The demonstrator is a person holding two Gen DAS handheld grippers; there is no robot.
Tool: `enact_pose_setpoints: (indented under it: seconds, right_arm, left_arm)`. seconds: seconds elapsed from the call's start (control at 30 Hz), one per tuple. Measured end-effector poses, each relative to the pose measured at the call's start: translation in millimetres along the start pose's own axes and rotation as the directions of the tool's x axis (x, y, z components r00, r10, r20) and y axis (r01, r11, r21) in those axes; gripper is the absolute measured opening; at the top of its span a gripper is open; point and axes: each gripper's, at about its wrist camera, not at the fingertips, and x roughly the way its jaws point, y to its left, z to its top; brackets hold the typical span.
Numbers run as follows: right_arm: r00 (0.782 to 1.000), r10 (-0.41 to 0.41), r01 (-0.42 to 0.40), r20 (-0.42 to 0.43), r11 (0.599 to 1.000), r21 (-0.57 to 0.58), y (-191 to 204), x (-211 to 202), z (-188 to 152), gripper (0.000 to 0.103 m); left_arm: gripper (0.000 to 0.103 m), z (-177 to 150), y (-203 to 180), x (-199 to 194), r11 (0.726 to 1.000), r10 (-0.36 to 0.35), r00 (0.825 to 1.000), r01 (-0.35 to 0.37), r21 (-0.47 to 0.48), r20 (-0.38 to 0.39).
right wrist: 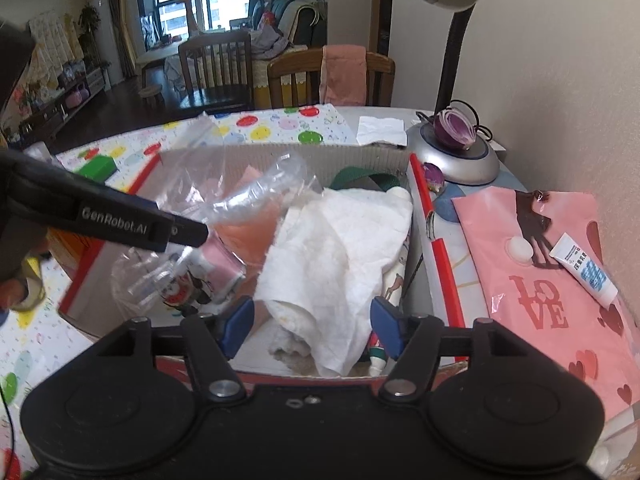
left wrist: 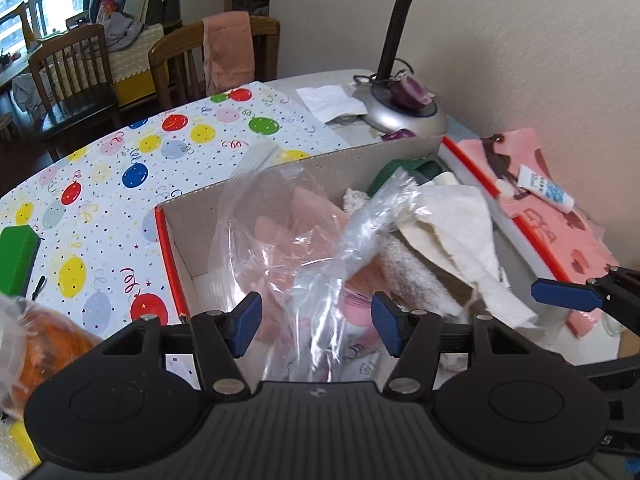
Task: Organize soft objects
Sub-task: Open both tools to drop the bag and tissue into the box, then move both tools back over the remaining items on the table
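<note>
A cardboard box (left wrist: 256, 184) with red edges holds soft things: a clear plastic bag (left wrist: 288, 240) with pink cloth inside, a white cloth (left wrist: 452, 216), a fluffy white towel (left wrist: 412, 272) and a green strap (left wrist: 396, 170). My left gripper (left wrist: 316, 322) is open, hovering over the bag with nothing between its pads. My right gripper (right wrist: 312, 326) is open above the white cloth (right wrist: 332, 248) in the box (right wrist: 316, 154). The left gripper's arm (right wrist: 104, 216) reaches in over the bag (right wrist: 224, 208) from the left.
A desk lamp (right wrist: 452, 148) with a purple onion half (right wrist: 458, 128) on its base stands behind the box. A pink LOVE bag (right wrist: 552, 280) with a white tube (right wrist: 584, 276) lies to the right. Balloon-print paper (left wrist: 120, 184), a green block (left wrist: 16, 256) and an orange item (left wrist: 52, 340) lie left. Chairs stand beyond.
</note>
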Motion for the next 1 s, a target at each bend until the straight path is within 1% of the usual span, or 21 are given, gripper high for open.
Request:
enact_pose_setpoints:
  seconds: [0.03, 0.23, 0.47, 0.57, 0.67, 0.83, 1.0]
  right_arm:
    - [1.0, 0.005, -0.005, 0.009, 1.0, 0.006, 1, -4, 1, 0.069]
    - [0.997, 0.011, -0.012, 0.074, 1.0, 0.013, 10, -30, 7, 0.073]
    - [0.99, 0.017, -0.021, 0.139, 0.999, 0.026, 23, -57, 12, 0.075]
    - [0.985, 0.018, -0.022, 0.169, 1.0, 0.021, 34, -69, 14, 0.075]
    - [0.981, 0.029, -0.033, 0.19, 0.999, 0.02, 46, -79, 15, 0.076]
    - [0.973, 0.041, -0.043, 0.226, 0.999, 0.005, 71, -93, 17, 0.079]
    - [0.967, 0.065, -0.07, 0.248, 0.997, 0.01, 100, -101, 16, 0.084]
  left_arm:
    - [0.06, -1, 0, -4, 1.0, -0.005, 1.0, 0.005, 0.001, 0.006]
    - [0.06, -8, -2, -33, 0.999, -0.031, 0.998, 0.03, 0.016, 0.061]
    - [0.06, -18, 9, -72, 0.999, -0.032, 0.992, 0.031, 0.013, 0.12]
    - [0.06, -24, 16, -88, 1.0, -0.009, 0.991, 0.008, 0.007, 0.136]
    - [0.06, -30, 25, -105, 1.0, -0.001, 0.987, 0.001, 0.001, 0.159]
    - [0.06, -43, 43, -135, 1.0, 0.004, 0.977, -0.002, -0.011, 0.214]
    - [0.06, -58, 61, -160, 1.0, 0.027, 0.965, -0.025, -0.012, 0.26]
